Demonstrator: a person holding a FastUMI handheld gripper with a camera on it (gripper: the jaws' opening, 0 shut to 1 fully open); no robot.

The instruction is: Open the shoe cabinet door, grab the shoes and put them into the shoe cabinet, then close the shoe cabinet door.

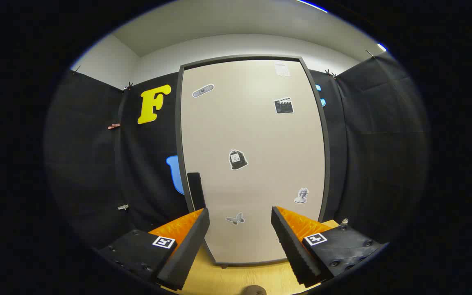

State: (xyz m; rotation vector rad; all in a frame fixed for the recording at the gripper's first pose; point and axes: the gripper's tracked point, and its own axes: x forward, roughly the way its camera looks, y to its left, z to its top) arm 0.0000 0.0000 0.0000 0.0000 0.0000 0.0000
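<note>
- The tongs (240, 229) are spread wide apart and hold nothing; only open air lies between the two fingers (187, 241).
- The shoe cabinet (252, 164) stands upright just ahead of the fingers on the wooden desk (236, 278), its pale door (256, 131) shut within a dark frame.
- A dark vertical handle (196, 190) sits at the door's lower left edge, just above the left finger and apart from it.
- Small stickers dot the door, among them a butterfly sticker (235, 219) between the fingers and a clapperboard sticker (284, 105) higher up.
- A rounded dark object (254, 290) lies on the desk below the fingers; what it is cannot be told.
</note>
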